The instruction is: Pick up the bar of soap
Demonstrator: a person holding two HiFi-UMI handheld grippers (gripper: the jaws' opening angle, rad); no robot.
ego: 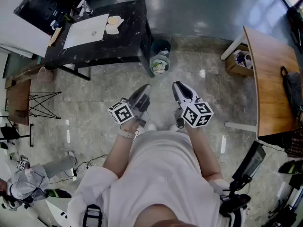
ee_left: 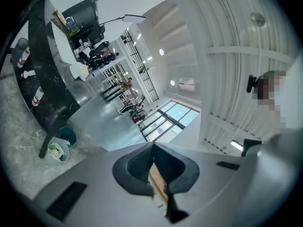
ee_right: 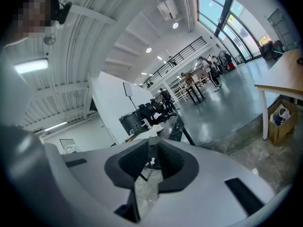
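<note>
A pale beige bar of soap (ego: pixel 114 20) lies on a white dish at the right end of the white basin (ego: pixel 85 31), on the black marble table (ego: pixel 128 32) at the far left of the head view. Both grippers hang in front of the person's body, well short of the table and over the floor. My left gripper (ego: pixel 144 89) is shut with nothing in it, and its pads (ee_left: pixel 142 167) meet. My right gripper (ego: pixel 176 85) is shut and empty too. In the left gripper view the table (ee_left: pixel 45 79) shows at the left edge.
Two waste bins (ego: pixel 160 59) stand at the table's near right corner. A wooden table (ego: pixel 267 79) with a dark bag runs along the right, and a box (ego: pixel 237 60) sits under it. Another person (ego: pixel 28 183) crouches at the lower left. A metal stand (ego: pixel 42 104) is on the left.
</note>
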